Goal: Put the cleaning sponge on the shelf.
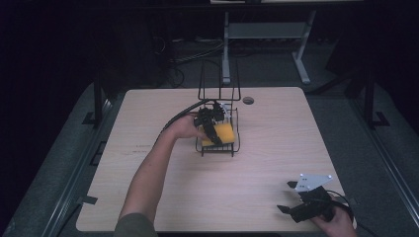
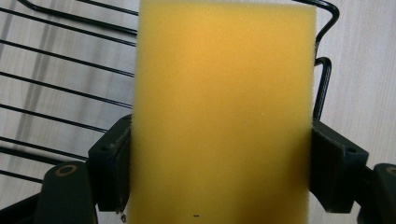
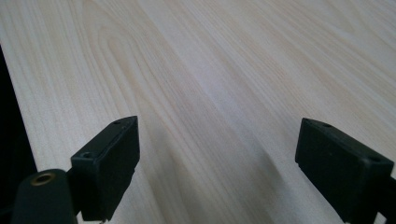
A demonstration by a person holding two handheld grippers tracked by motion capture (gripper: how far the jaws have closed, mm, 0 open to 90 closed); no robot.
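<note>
A pale wood-grain desk [image 1: 276,148] with rounded corners is carrying everything here. A black wire rack [image 1: 218,129] is standing directly on it, right under the left hand-held gripper [image 1: 213,129], its tall wire back rising on the side beyond that hand-held gripper. A small round dark grommet [image 1: 248,100] is sitting in the desktop just past the rack, towards the far edge. The right hand-held gripper [image 1: 296,210] is hovering by the near right corner, well apart from the rack, and in the right gripper view bare wood [image 3: 219,84] is stretching ahead of its jaws, with the desk's edge running along their left.
</note>
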